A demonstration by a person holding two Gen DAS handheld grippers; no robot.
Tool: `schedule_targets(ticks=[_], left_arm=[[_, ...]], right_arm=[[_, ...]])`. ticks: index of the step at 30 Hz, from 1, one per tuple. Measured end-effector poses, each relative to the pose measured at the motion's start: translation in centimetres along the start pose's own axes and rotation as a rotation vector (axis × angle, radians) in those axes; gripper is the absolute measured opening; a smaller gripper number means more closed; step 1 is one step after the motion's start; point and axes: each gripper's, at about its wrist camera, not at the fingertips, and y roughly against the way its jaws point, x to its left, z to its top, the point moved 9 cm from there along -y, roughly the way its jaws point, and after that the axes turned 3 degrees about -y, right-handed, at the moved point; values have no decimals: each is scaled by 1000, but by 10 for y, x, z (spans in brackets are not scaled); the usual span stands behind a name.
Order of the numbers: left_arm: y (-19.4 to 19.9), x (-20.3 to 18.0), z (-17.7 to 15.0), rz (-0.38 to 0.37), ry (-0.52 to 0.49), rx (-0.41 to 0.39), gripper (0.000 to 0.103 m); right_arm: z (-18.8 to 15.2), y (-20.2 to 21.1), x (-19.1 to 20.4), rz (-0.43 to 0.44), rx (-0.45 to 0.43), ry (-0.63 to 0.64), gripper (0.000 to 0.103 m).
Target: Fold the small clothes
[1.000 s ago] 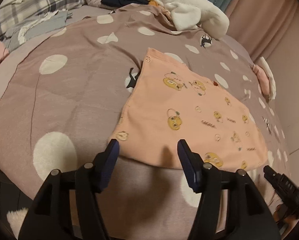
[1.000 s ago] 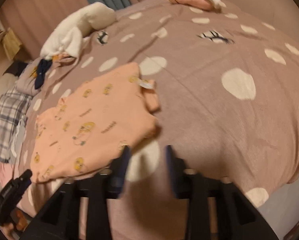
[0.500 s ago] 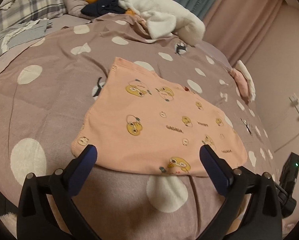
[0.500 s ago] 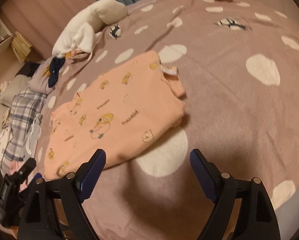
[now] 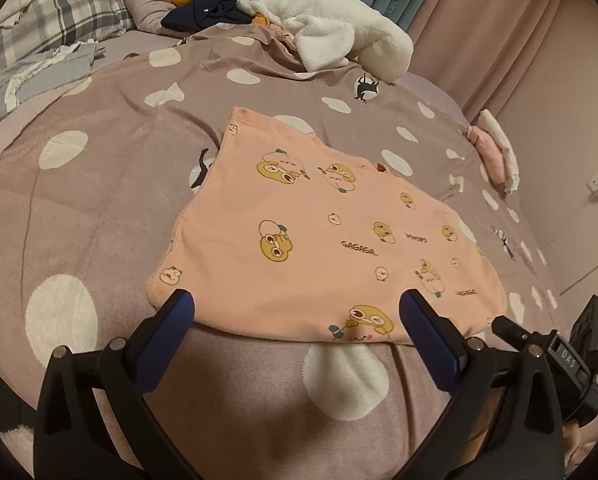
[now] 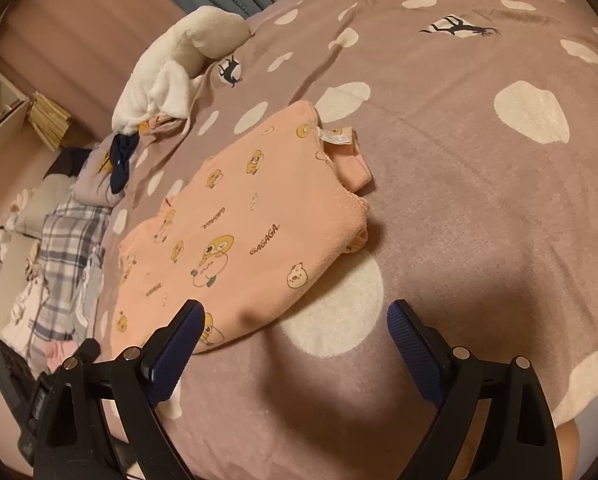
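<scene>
Garment: peach cotton cartoon-print top, folded, soft, light, limp; pinch near hem corners. Left gripper, right gripper splayed apart, empty, near that hem.

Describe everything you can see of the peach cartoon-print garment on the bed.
The peach garment looks like soft knit cotton, printed with yellow cartoon animals and "GAGAGA" lettering. It lies flat, folded over on itself, on the dotted mauve blanket. A white label and a folded peach part show at one end. Both grippers, left and right, are open near its edge, apparently not touching.
</scene>
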Motion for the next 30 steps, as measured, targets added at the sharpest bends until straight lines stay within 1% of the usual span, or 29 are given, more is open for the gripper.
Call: schedule_targets(ticks=[3,8,14,21,24,25,28,30], left_arm=[[2,-2,0,6,-14,-9,103],[1,-9,-4,-37,-19,12,103],[1,-10,-6,-14,-49,13,103],[4,-3,-5,5,-40,-1,103],[5,-3,-4,-5,-33,1,103],[5,-3,-4,-10,-35,1,103],[5,-2,-4,8,-46,-5,103],[6,-3,-4,10,-54,-11,103]], right_arm=[[0,-3,1,9,4,-5,93],[0,-4,2,7,3,-8,93],[1,-7,7,66,9,-33,94],[-1,-9,9,77,12,-36,94],[-1,-9,9,83,10,-41,94],[-1,-9,9,83,9,-42,94],[-1,-10,10,88,7,-43,94],[-1,-10,11,105,5,-51,94]])
